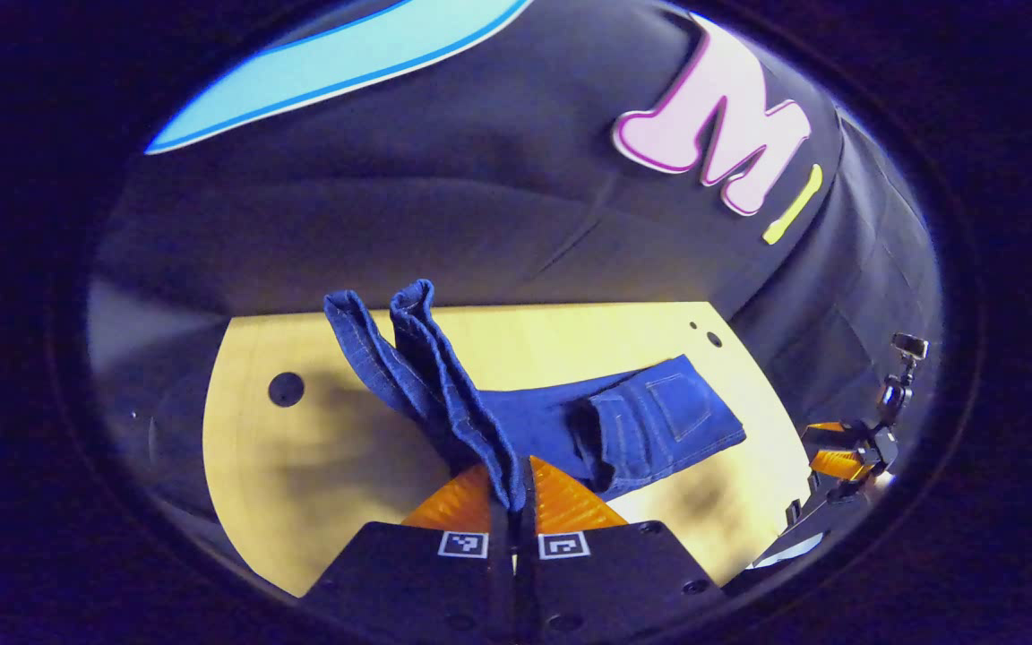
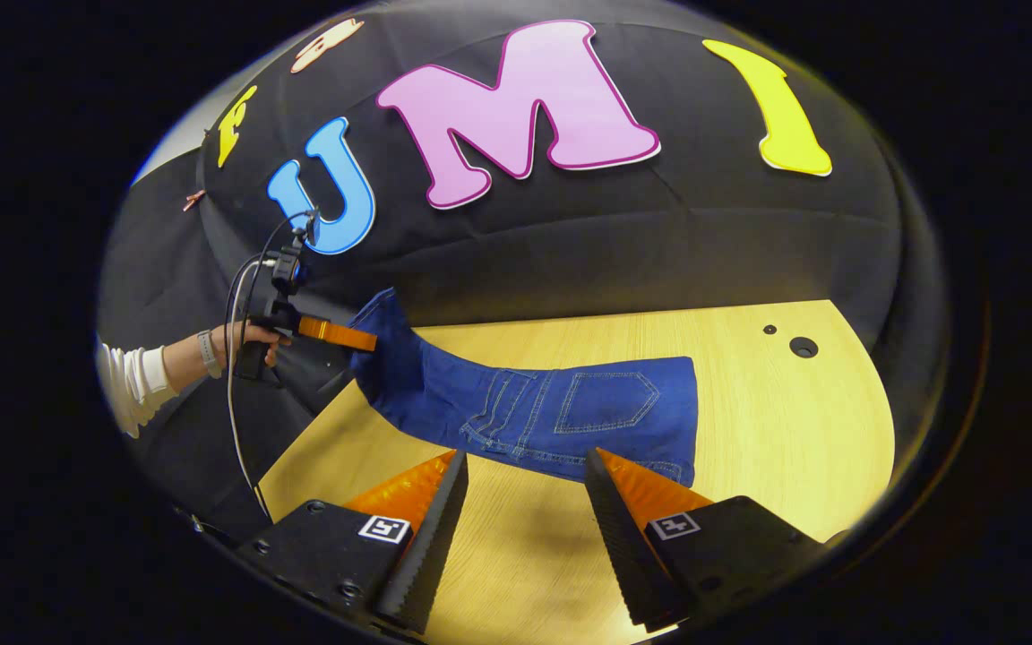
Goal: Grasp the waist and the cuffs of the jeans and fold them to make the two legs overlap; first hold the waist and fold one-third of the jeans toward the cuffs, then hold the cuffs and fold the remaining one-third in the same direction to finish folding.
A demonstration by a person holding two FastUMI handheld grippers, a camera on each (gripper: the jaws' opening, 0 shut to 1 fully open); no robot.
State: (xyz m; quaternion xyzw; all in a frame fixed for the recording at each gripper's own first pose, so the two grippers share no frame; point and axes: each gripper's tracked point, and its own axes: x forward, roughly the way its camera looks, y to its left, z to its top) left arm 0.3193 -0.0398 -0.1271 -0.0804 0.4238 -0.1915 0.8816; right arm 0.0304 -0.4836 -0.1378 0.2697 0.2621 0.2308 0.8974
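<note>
The blue jeans [image 1: 641, 425] lie on the wooden table [image 1: 319, 448] with the legs stacked on each other. My left gripper [image 1: 513, 502] is shut on the leg end, and both cuffs [image 1: 391, 313] stick up past its fingers, lifted off the table. In the right gripper view the waist part with a back pocket [image 2: 610, 399] lies flat on the table [image 2: 776, 421]. My right gripper [image 2: 525, 457] hovers open just in front of the jeans' [image 2: 570, 412] near edge, holding nothing. The left gripper [image 2: 337, 333] appears there at the left, holding the raised leg end.
A hand [image 2: 243, 345] with a white sleeve [image 2: 135, 381] holds the left gripper, and a cable [image 2: 234, 421] hangs from it. The table has round holes [image 2: 803, 346] near its far right corner and one [image 1: 286, 389] at the left. The right gripper [image 1: 847, 461] sits off the table's right edge.
</note>
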